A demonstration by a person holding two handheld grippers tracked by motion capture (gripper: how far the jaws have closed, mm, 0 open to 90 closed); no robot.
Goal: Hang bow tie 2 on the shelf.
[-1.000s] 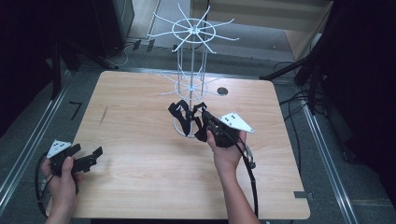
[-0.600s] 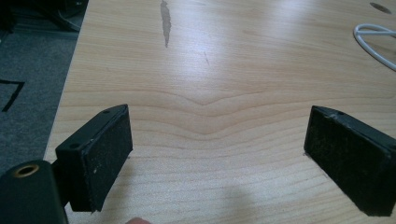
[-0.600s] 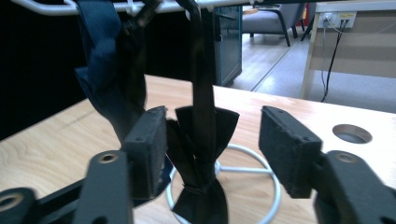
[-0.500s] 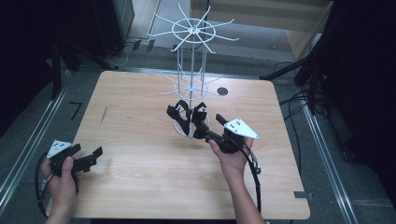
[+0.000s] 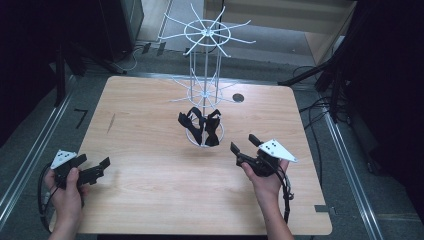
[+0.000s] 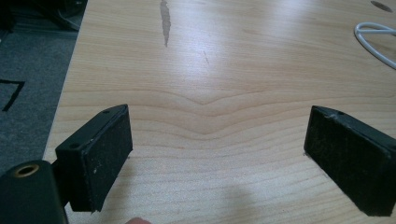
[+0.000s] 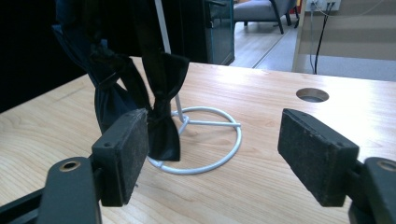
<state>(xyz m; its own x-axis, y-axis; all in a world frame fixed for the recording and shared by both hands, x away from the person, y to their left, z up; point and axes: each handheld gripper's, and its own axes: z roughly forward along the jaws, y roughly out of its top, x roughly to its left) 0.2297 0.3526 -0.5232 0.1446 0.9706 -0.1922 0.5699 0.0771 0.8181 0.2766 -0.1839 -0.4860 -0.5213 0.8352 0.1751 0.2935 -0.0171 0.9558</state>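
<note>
bow ties point(image 5: 201, 125): hanging on rack point(image 5: 205, 90), long axis vertical | right gripper point(image 5: 245, 146): jaws just opened wide, holding nothing | left gripper point(image 5: 97, 169): spread wide, nothing held, over table point(image 5: 150, 200)

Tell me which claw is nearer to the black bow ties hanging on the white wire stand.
Right. The right claw sits just off the bow ties, open and apart from them. The left claw rests far off near the table's near left corner.
</note>
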